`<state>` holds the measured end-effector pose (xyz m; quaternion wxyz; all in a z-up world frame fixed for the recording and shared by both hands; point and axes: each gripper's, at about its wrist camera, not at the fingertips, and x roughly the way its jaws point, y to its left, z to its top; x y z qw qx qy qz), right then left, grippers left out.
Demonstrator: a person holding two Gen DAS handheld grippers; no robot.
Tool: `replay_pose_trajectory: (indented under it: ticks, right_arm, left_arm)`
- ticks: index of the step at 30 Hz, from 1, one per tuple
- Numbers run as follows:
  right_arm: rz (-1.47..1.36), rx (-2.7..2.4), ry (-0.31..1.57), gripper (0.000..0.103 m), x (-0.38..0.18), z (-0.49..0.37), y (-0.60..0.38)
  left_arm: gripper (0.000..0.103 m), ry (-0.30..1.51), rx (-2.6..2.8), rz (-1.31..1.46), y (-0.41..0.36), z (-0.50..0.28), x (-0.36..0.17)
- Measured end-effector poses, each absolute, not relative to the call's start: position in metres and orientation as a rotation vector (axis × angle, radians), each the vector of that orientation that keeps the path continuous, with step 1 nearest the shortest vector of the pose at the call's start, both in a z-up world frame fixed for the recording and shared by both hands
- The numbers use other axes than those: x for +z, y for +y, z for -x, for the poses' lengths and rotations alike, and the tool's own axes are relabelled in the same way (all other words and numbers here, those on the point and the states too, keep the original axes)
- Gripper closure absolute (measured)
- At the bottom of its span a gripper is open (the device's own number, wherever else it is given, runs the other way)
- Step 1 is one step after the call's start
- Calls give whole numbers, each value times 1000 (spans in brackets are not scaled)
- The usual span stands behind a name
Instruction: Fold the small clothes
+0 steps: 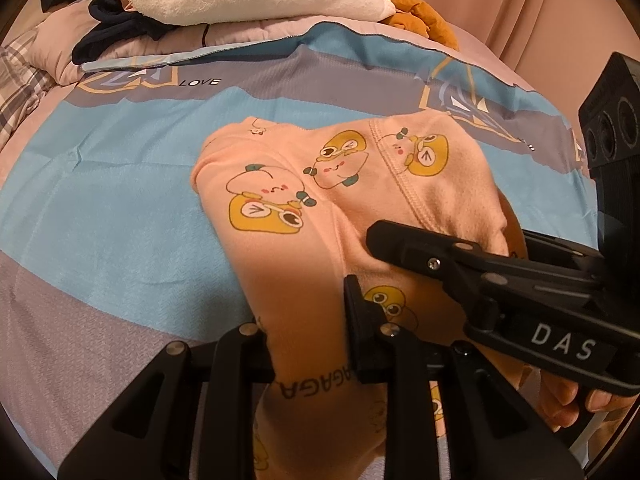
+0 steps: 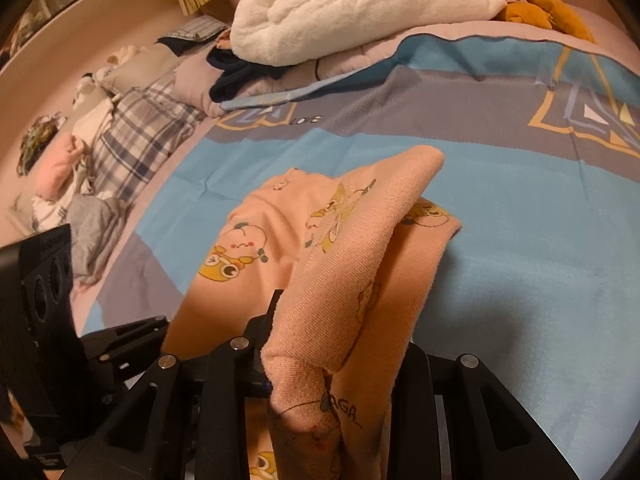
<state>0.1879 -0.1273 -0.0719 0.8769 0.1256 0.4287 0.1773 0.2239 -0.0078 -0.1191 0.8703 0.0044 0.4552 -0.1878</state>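
1. The pink garment (image 1: 344, 200) lies on the bed (image 1: 120, 200), in the middle of the left wrist frame. Its far end rests on the blue cover; its near end is lifted off the cover by both claws.
2. The left claw (image 1: 312, 344) is clenched on the near edge of the garment at the bottom centre of its own frame, with cloth bunched between the fingers.
3. The right claw (image 2: 332, 364) is likewise clamped on a thick, doubled edge of the cloth, at the bottom centre of the right wrist frame. In the left wrist frame it comes in from the right, lying over the garment.
4. Done so far, as I judge it: the garment looks at least partly doubled, since the right wrist frame shows one layer draped over another at centre right.
5. Left to do: the held edge has not yet been laid down and let go, and the fold is not yet smoothed flat.
6. A white towel (image 2: 360, 12) and other clothes sit at the top of the frames; a loose heap (image 2: 92, 184) lies at left. Whether they await folding I cannot tell.
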Motion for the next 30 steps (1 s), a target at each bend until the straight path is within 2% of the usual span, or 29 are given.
replay_pose_trajectory:
  ticks: [26,30]
  right_arm:
    - [-191,326,892,73,-73,-190,-123]
    - [-182,307,894,70,-74,-190,-124]
  left_arm:
    - [73,965,-375,-18,-7,-225,-120]
    - [65,966,-361,-17,-4,-227,-121]
